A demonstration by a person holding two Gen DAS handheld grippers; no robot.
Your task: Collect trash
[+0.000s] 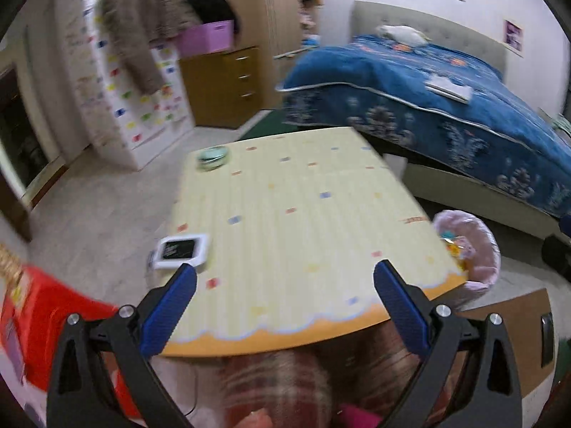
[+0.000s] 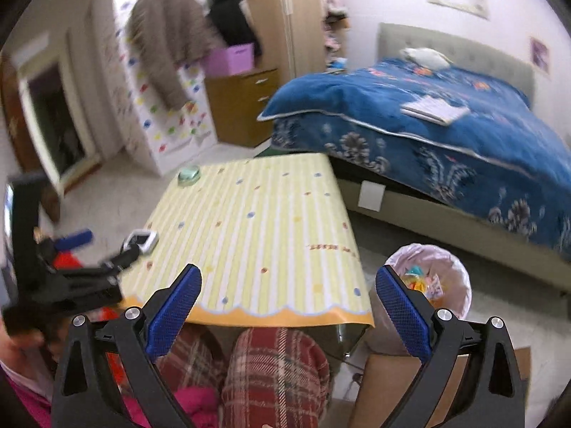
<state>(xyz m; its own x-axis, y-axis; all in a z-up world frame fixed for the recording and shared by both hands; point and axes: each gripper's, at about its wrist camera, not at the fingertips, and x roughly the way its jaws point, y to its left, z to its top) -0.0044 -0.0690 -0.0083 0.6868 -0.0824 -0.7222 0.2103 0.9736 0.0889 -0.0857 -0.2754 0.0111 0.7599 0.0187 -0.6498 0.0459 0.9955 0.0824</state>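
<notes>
Trash (image 2: 424, 283), colourful wrappers, fills pink-lined bin (image 2: 460, 267); both tongs (image 1: 285, 306) (image 2: 289, 308) gape empty.

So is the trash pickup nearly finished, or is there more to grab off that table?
It looks close to done. The bin beside the table already holds colourful wrappers. Nothing is in hand: the left gripper and right gripper are both open and empty. On the table only a small green dish and a white-framed device remain, and neither looks like trash, so little seems left.
</notes>
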